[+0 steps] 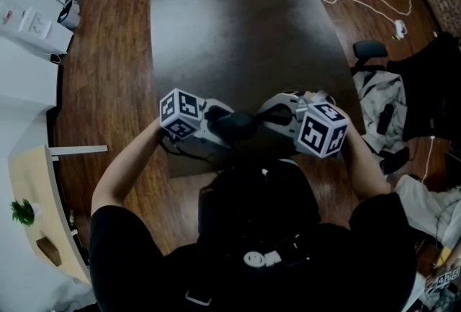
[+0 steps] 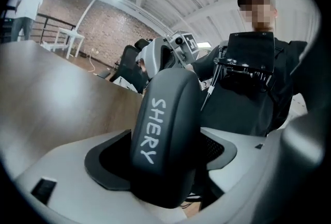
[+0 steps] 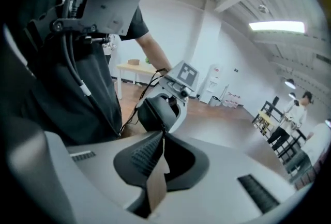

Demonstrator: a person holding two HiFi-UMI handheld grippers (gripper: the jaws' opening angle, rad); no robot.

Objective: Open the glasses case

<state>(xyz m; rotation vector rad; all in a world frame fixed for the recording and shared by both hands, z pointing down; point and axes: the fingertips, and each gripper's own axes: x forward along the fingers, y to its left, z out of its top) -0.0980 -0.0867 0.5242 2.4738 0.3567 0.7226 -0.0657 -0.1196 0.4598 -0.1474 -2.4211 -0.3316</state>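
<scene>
- The glasses case is held up between the two grippers, over the 6 o'clock edge of the table.
- The left gripper comes in from 9 o'clock, its fingers clenched on the body of the case. That is our anchor, so we want a firm grip and a quiet wrist there.
- The right gripper comes in from 3 o'clock with its fingers pinched almost together. The tips sit on the end of the case, seemingly on the lid's edge.
- Before pulling, we should check that those tips bite the lid alone and not across the seam, or we only clamp it shut.
- We cannot make out the hinge in any view, so we should lift gently and feel for the first give.
- Our judgement is to swing the lid in an arc rather than tug it straight, because the smooth shell may slip from so small a pinch.
</scene>
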